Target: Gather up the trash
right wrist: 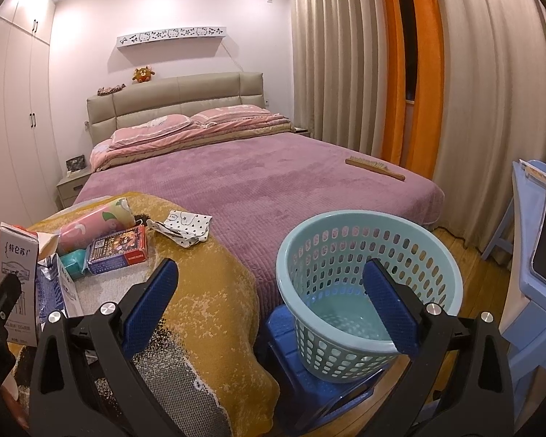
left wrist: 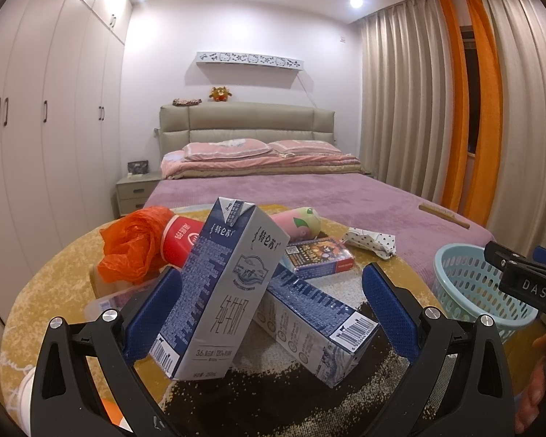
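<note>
Left wrist view, largest item first: bed (left wrist: pixel 309 196), purple cover, yellow mat (left wrist: pixel 72 255) at its foot carrying the trash. Basket (right wrist: pixel 367 276), pale blue, empty, on a blue stool beside the bed; my right gripper (right wrist: pixel 269 302) hovers before it, jaws spread, holding nothing. Upright milk carton (left wrist: pixel 222 291) leans between my left gripper's (left wrist: pixel 269 306) spread jaws, touching the left pad only. Best practice, I judge: centre, then squeeze mid-body. Second carton (left wrist: pixel 316 324) lies behind. Red cup (left wrist: pixel 182 240) and orange bag (left wrist: pixel 134 244) partly hidden.
</note>
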`<state>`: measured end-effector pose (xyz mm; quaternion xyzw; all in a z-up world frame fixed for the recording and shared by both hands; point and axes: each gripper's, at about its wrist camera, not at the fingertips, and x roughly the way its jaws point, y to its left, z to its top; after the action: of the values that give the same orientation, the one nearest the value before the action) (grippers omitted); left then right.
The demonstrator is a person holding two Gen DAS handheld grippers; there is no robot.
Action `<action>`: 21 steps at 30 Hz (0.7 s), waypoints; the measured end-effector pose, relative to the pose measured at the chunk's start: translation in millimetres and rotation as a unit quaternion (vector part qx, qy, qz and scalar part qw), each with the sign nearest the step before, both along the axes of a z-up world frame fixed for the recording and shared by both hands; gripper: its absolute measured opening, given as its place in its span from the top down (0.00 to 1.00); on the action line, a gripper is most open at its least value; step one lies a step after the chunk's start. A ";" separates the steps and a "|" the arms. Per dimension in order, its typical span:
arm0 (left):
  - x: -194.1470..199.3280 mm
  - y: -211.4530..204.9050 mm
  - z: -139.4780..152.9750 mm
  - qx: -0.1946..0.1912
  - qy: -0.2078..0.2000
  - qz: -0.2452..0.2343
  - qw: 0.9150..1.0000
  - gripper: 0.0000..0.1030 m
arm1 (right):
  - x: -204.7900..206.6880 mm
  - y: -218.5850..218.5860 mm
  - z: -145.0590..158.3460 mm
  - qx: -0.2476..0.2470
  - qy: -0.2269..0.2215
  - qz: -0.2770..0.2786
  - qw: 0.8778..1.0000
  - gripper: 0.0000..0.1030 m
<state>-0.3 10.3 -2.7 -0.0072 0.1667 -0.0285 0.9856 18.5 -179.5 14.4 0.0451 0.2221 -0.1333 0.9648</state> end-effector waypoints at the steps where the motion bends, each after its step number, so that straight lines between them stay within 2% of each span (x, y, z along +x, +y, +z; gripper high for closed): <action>1: -0.6 -1.2 -0.4 0.000 0.000 0.000 1.000 0.07 | 0.4 0.7 -0.3 0.000 0.001 0.001 1.000 0.06; 12: 2.8 9.4 0.1 -0.018 0.015 -0.005 1.000 0.07 | 0.0 12.0 4.1 -0.001 0.002 0.024 1.000 0.06; 16: 3.5 20.2 11.3 -0.009 0.050 -0.003 0.999 0.07 | 0.1 23.8 8.0 0.001 0.003 0.052 0.999 0.06; 21: 13.2 57.4 25.7 -0.011 0.099 0.015 0.995 0.07 | -1.5 52.2 9.3 -0.002 0.005 0.106 0.994 0.06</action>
<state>12.9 67.7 22.9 -0.0229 0.2631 -0.0148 0.9644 17.1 -127.3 23.7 0.0182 0.2300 -0.0309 0.9725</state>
